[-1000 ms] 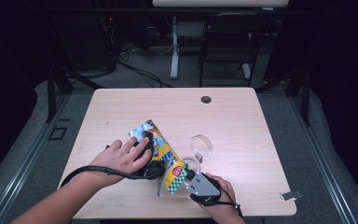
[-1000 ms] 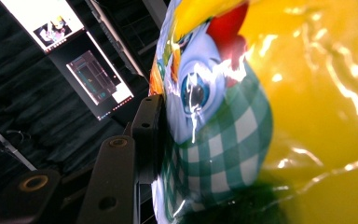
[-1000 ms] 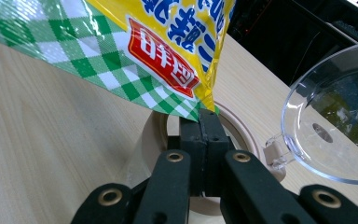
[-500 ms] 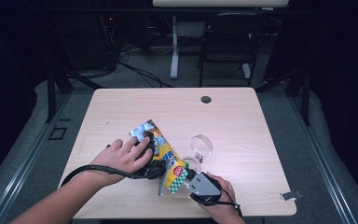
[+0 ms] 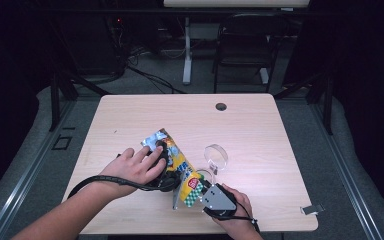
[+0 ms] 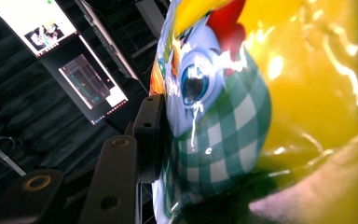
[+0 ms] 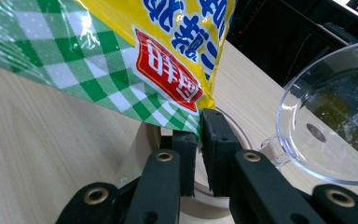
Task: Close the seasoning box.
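You held the snack bag [image 5: 180, 167] above the table [image 5: 260, 125]: right gripper [image 7: 199, 135] pinched its corner, left gripper [image 6: 154, 135] seemingly clamped its side. Pulling apart steadily beside the clear cup [image 7: 335, 126] would have torn it cleanly.

Light falls from above onto the counter [image 5: 260, 130], which is bright and evenly lit, while the room behind sinks into near black. The clear lid [image 5: 216, 156] glows almost white in the high view. In the left gripper view the snack bag [image 6: 270, 93] is very close, soft and out of focus, streaked with white glare; two monitors [image 6: 60, 51] glow brightly. The right gripper view is sharp.
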